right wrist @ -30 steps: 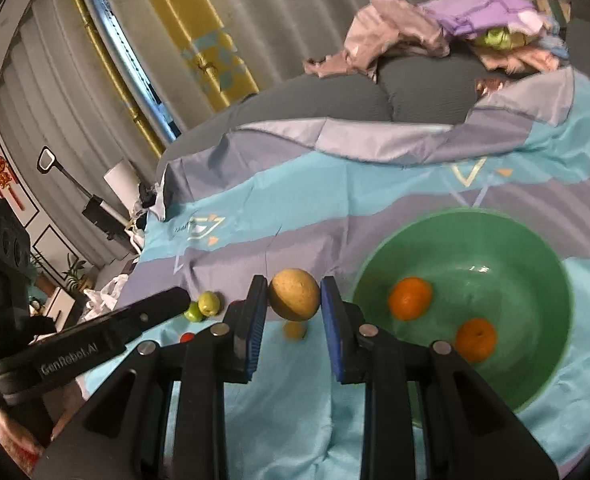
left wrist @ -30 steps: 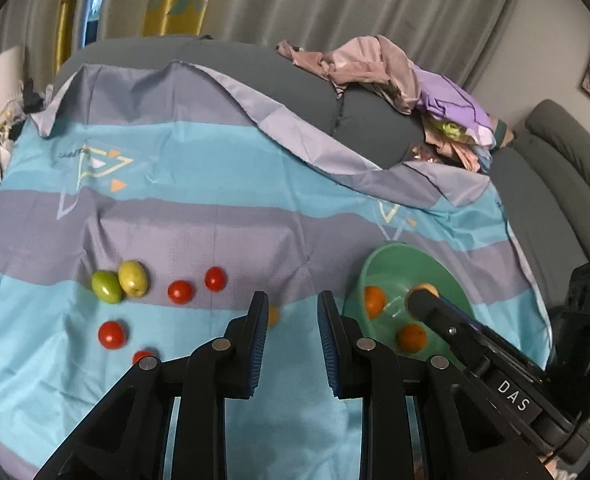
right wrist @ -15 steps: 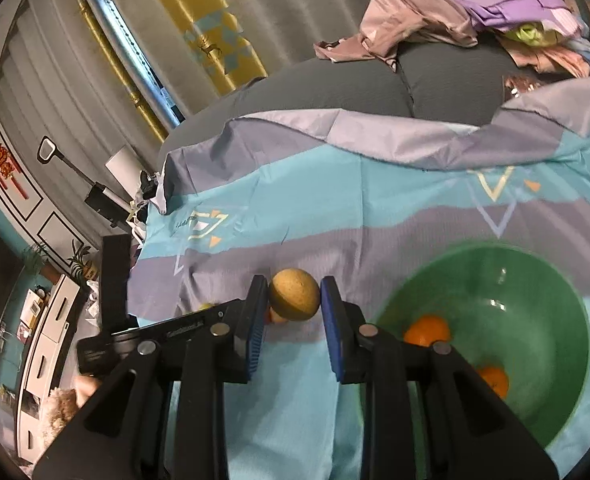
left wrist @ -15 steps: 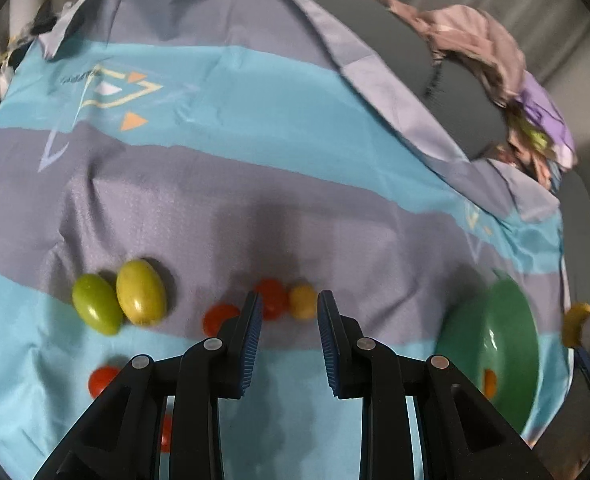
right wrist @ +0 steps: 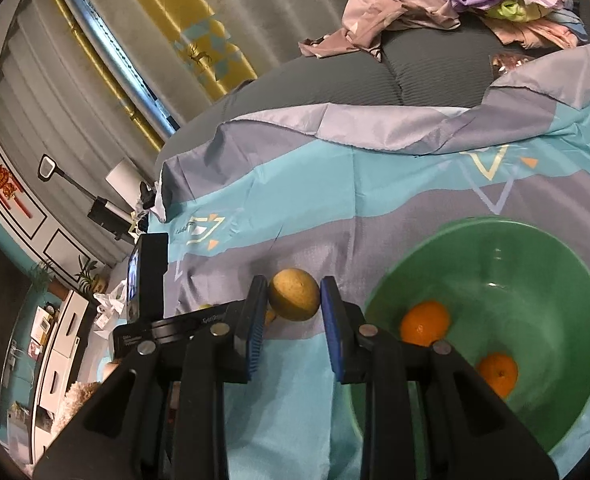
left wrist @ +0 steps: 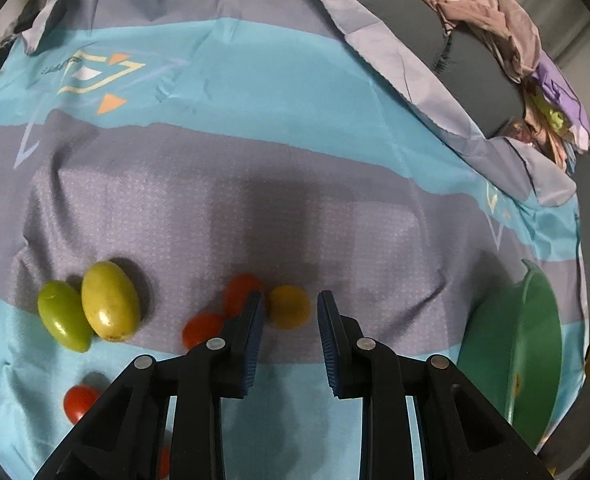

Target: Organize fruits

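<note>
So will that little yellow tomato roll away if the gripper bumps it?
Probably. The yellow tomato looks round and smooth, so a nudge could send it rolling. The cloth is soft and wrinkled, which may slow it. It sits between the open left gripper fingers.

a striped blue and grey cloth [left wrist: 255,92] covered a dark grey sofa [right wrist: 355,76]. a heap of pink and purple clothes [right wrist: 451,4] lay on the sofa's back. grey curtains [right wrist: 279,0] with a yellow patterned panel [right wrist: 191,28] hung behind, and a red knot ornament [right wrist: 3,180] decorated the wall.
</note>
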